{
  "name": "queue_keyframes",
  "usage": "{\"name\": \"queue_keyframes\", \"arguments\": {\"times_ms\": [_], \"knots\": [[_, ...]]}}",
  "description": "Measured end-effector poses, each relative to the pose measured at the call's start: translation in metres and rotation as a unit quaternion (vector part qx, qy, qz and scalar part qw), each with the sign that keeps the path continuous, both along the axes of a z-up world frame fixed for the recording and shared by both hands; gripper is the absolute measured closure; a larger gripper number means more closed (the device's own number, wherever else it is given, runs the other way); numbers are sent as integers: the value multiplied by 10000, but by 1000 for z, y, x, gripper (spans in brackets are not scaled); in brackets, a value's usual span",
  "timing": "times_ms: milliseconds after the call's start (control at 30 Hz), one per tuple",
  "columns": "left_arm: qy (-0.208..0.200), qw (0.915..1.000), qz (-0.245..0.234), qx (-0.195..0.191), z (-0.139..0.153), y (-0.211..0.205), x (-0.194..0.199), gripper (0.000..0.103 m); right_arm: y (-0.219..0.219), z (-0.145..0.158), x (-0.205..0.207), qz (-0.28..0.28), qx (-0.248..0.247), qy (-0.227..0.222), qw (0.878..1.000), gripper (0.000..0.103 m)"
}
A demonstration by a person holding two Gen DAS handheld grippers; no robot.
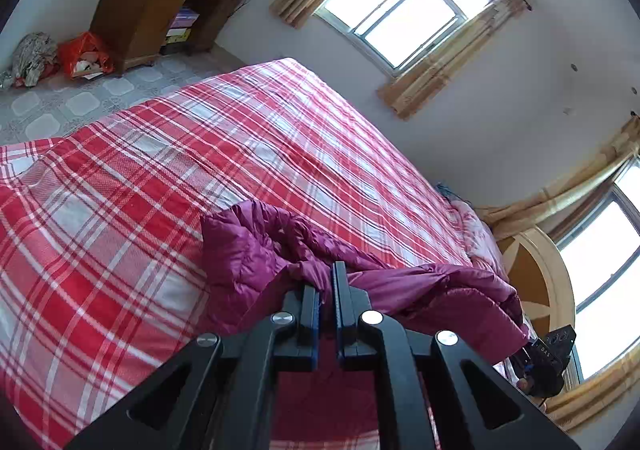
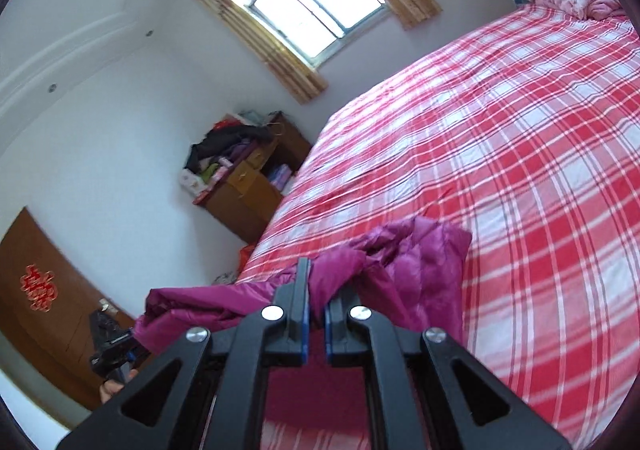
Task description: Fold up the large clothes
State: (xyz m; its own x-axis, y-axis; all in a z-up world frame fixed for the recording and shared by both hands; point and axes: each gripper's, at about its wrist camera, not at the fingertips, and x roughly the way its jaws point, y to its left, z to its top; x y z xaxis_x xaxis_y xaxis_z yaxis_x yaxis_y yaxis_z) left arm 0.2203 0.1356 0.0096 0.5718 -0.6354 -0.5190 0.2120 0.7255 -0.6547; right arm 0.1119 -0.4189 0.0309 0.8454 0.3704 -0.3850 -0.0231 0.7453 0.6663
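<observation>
Above bed (image 1: 140, 169) edge | left claw (image 1: 328, 282), right claw (image 2: 320, 286) clamped on jacket (image 1: 256, 250) hem | bedspread beyond bare

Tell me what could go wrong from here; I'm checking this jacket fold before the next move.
1. Each tool, left tool and right tool, pinches only a small bunch of the purple jacket; the slippery fabric could slide out.
2. The jacket hangs crumpled between them, so it may land creased on the plaid bedsheet.
3. It is near the bed's edge and might slide off.
</observation>
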Motion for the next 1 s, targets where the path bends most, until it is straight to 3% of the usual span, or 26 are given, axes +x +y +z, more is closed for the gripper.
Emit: {"name": "queue_keyframes", "arguments": {"times_ms": [233,467,533,633,700,767,800,833,900,933,967,1000], "knots": [[406,9962,541,546,-61,-31,86,98,-6,-59,103,-452,-305,571,9969,96],[649,9893,540,1194,-105,-61,136,97,-8,-124,158,-665,-563,1119,9899,93],[821,9900,408,1074,-118,-61,146,97,-13,-143,167,-626,-392,1393,9875,89],[1032,9935,199,436,-127,-46,153,97,-22,-156,167,-587,-50,1311,9896,89],[1288,9916,96,-83,-129,-28,158,97,-29,-160,165,-523,223,1290,9900,87],[1433,9888,95,-402,-125,-13,161,97,-36,-162,164,-435,540,1270,9895,83],[1428,9888,213,-378,-117,-4,160,97,-41,-160,162,-402,705,1269,9886,79],[1304,9905,380,-213,-107,4,157,93,-46,-156,159,-400,848,1219,9881,73],[858,9934,744,155,-79,17,146,72,-57,-137,144,-627,917,918,9896,29],[657,9937,872,242,-66,23,140,44,-63,-123,133,-807,858,666,9908,21],[532,9933,968,329,-59,27,135,25,-64,-111,124,-945,749,498,9915,17],[324,9920,1079,574,-45,25,123,23,-62,-98,116,-1029,534,425,9924,19]]}}
